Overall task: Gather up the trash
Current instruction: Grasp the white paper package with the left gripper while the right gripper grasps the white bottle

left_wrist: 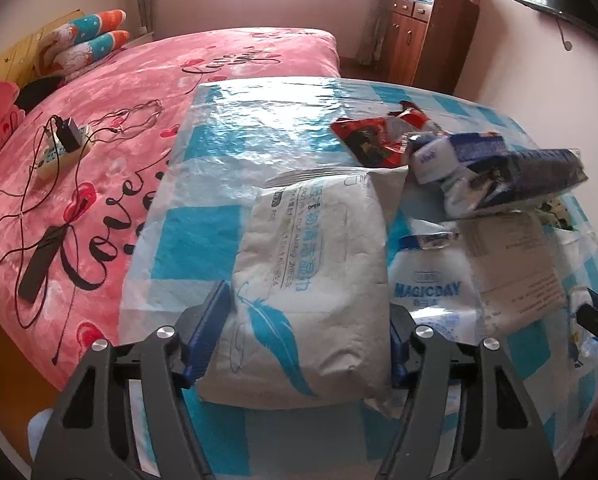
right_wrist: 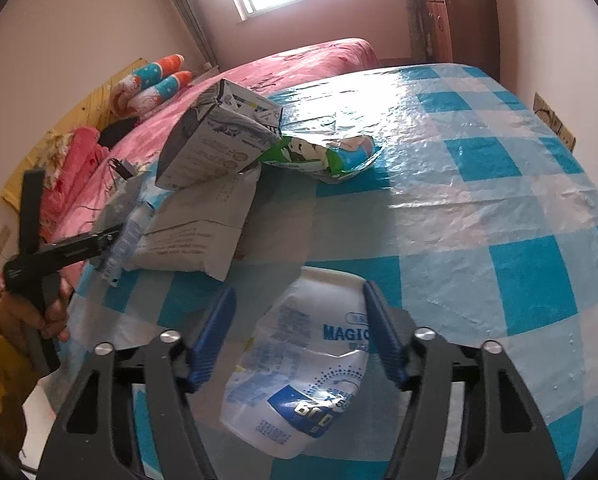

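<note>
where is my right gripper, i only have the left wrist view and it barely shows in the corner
observer: The right gripper is open, with one finger on each side of the MAGICDAY pack. It is not closed on it.
operator: anything hiding behind that carton
observer: Yes, a crumpled green snack bag lies on the checked tablecloth, right against the tilted carton.
</note>
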Demonstrator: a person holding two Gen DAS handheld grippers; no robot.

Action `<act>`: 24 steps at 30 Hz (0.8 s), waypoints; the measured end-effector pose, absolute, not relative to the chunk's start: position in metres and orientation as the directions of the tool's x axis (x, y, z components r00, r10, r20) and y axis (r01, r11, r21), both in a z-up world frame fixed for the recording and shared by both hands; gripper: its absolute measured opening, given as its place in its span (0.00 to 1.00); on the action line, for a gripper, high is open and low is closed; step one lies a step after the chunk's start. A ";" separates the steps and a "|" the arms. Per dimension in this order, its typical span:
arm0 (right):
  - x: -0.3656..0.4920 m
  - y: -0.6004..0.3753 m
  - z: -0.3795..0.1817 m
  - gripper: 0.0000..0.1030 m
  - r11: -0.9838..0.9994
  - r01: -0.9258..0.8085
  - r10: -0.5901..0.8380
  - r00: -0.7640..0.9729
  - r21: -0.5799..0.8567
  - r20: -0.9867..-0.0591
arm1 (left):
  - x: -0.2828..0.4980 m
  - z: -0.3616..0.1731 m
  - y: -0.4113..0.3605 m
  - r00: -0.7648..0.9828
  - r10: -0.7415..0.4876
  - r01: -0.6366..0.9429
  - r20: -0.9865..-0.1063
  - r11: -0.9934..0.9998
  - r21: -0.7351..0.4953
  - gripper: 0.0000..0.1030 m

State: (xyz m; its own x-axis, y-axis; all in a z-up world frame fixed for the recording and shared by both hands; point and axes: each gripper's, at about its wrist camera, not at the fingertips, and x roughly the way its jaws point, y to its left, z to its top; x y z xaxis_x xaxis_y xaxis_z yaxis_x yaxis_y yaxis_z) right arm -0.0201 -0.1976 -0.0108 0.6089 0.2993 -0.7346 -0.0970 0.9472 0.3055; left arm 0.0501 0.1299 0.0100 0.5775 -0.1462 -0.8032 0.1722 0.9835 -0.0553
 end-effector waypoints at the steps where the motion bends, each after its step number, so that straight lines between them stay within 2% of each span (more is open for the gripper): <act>1: -0.020 -0.196 -0.011 0.52 0.950 -0.099 0.293 0.608 0.296 -0.738 | 0.047 0.011 0.127 0.578 -0.150 0.176 -0.802 0.983 -0.058 0.64; 2: -0.019 -0.193 -0.010 0.48 0.953 -0.104 0.287 0.605 0.283 -0.743 | 0.044 0.011 0.125 0.579 -0.152 0.177 -0.801 0.983 -0.058 0.64; 8: -0.018 -0.187 -0.012 0.47 0.950 -0.146 0.307 0.593 0.276 -0.744 | 0.021 0.014 0.116 0.571 -0.190 0.176 -0.799 0.978 -0.107 0.62; 15: -0.017 -0.183 -0.014 0.49 0.883 -0.261 0.468 0.536 0.389 -0.703 | -0.016 0.017 0.104 0.551 -0.230 0.199 -0.802 0.970 -0.141 0.63; 16: -0.017 -0.183 -0.014 0.50 0.882 -0.262 0.470 0.535 0.391 -0.702 | -0.022 0.017 0.101 0.550 -0.226 0.207 -0.804 0.970 -0.131 0.63; 18: -0.018 -0.180 -0.011 0.69 0.883 -0.270 0.468 0.537 0.383 -0.702 | -0.030 0.016 0.097 0.547 -0.227 0.227 -0.806 0.967 -0.118 0.67; 20: -0.019 -0.180 -0.009 0.77 0.901 -0.257 0.433 0.550 0.349 -0.714 | -0.033 0.017 0.097 0.554 -0.226 0.236 -0.801 0.966 -0.109 0.69; 24: -0.023 -0.174 -0.009 0.77 0.928 -0.255 0.371 0.557 0.272 -0.743 | -0.033 0.020 0.100 0.577 -0.228 0.237 -0.784 0.966 -0.107 0.75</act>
